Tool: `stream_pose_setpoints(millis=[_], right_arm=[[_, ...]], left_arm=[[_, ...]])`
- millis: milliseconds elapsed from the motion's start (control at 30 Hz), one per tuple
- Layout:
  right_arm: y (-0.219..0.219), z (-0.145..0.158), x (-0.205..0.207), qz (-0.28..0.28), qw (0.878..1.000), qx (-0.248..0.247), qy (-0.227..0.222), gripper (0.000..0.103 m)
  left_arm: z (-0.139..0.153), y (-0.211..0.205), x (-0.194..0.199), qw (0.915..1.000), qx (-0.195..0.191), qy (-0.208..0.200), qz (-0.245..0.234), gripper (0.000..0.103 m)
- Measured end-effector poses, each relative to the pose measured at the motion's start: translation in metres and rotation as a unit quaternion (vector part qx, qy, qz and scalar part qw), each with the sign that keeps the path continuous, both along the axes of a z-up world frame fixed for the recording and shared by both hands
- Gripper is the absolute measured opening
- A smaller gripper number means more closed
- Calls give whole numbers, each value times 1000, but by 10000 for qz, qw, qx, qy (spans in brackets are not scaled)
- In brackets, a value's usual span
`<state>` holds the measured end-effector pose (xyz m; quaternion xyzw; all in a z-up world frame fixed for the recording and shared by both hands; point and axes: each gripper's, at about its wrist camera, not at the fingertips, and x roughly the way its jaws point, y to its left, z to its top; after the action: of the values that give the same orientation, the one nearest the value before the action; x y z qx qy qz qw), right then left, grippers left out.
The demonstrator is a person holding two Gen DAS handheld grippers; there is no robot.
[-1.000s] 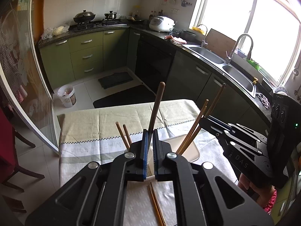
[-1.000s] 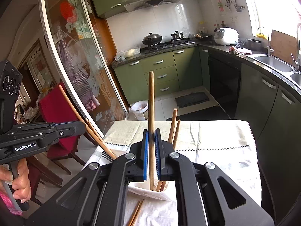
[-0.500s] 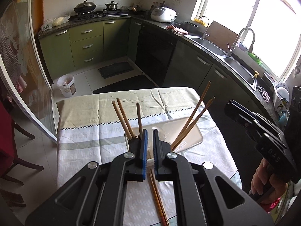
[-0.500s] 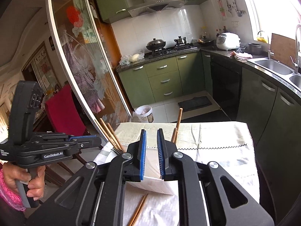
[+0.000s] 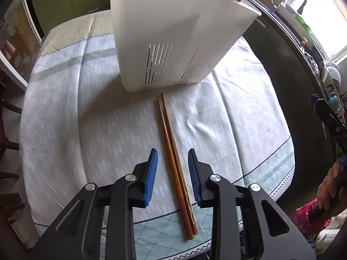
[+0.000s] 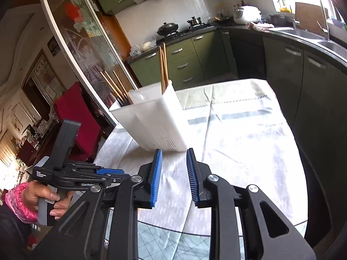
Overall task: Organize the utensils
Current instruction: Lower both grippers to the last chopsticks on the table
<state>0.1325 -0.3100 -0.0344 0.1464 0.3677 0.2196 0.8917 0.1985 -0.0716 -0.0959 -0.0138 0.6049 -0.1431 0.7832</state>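
Observation:
A white slotted utensil holder point(image 5: 171, 41) stands on the table and holds several wooden chopsticks; it also shows in the right wrist view point(image 6: 156, 121) with the chopsticks point(image 6: 163, 65) sticking up. Two wooden chopsticks point(image 5: 175, 158) lie side by side on the tablecloth in front of the holder. My left gripper point(image 5: 172, 155) is open and low over the table, its jaws on either side of this pair, not touching it. My right gripper point(image 6: 172, 155) is open and empty, above the table in front of the holder.
A white and pale green patterned tablecloth point(image 5: 86, 112) covers the table. The table's front edge is close below the left gripper. A red chair point(image 6: 76, 112) and a glass sliding door point(image 6: 91, 49) stand at the left. Dark kitchen cabinets point(image 6: 303, 69) run along the right.
Both grippers let go of their chopsticks into the holder and opened. The left one dropped down to the pair lying on the cloth. The right one drew back and lowered.

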Motion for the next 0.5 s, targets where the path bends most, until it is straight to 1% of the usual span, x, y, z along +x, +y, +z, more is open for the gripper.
stream_pose_setpoints(millis=[100, 200, 333, 400, 433, 467, 500], right_arm=[[-7, -19, -5, -7, 9997, 138, 213, 24], [-14, -31, -8, -58, 9991, 296, 313, 24], [-21, -33, -7, -125, 9985, 417, 342, 24], [-24, -33, -7, -137, 9983, 452, 332, 24], [-25, -33, -7, -140, 9983, 465, 323, 26], [-24, -31, -7, -147, 9983, 467, 308, 31], [-25, -30, -5, -149, 9983, 467, 300, 32]], left_arm=[[-17, -3, 3, 9999, 42, 113, 51, 27], [-21, -11, 9, 9998, 103, 144, 70, 27], [-31, -14, 14, 9994, 236, 214, 113, 21], [-34, -15, 15, 9993, 269, 231, 106, 21], [-35, -16, 15, 9993, 281, 239, 99, 21], [-37, -18, 16, 9992, 289, 250, 86, 21], [-38, -19, 15, 9993, 298, 227, 82, 21]])
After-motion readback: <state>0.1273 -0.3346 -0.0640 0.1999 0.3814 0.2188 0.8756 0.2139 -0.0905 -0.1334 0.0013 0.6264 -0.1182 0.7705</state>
